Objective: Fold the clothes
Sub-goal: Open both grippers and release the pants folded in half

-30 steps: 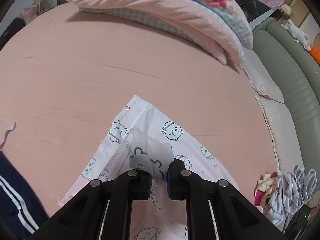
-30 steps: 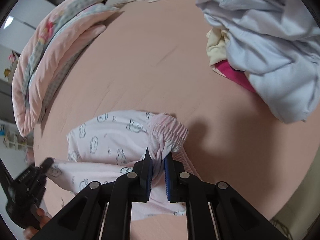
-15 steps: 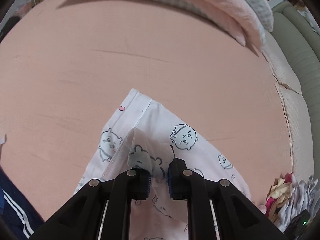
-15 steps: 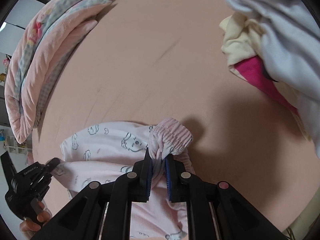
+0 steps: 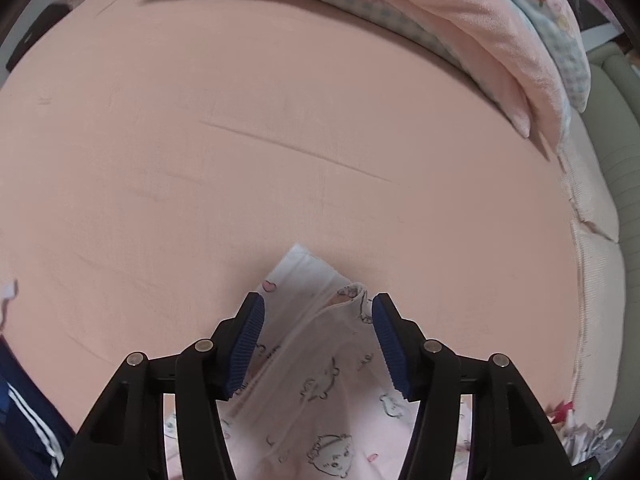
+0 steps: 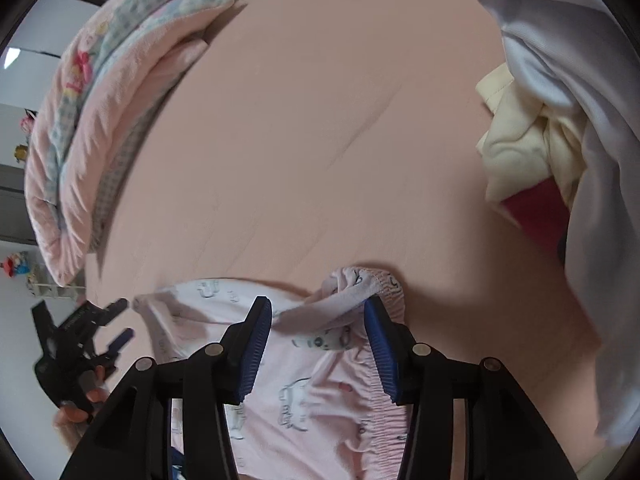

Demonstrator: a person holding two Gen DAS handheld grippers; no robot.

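Note:
Pale pink pyjama trousers printed with small cartoon animals point(image 5: 320, 392) lie folded over on the pink bed sheet point(image 5: 280, 120). My left gripper point(image 5: 318, 340) is open, its jaws wide apart over the trouser-leg hem, which lies loose between them. In the right wrist view the same trousers point(image 6: 312, 392) show their gathered elastic waistband point(image 6: 360, 284). My right gripper point(image 6: 318, 344) is open, its jaws on either side of the waistband, holding nothing. The left gripper point(image 6: 116, 322) also shows at the far left of that view, open, in a hand.
A folded pink quilt point(image 5: 460, 12) lies along the far side of the bed. A pile of unfolded clothes, white point(image 6: 580, 120), cream and red, lies at the right. A navy garment with white stripes point(image 5: 24, 412) sits at the left edge. A grey-green sofa point(image 5: 616, 120) borders the bed.
Both grippers have opened and let go of the trousers: the left released the leg hem, the right the waistband. The folded fabric now lies on the sheet.

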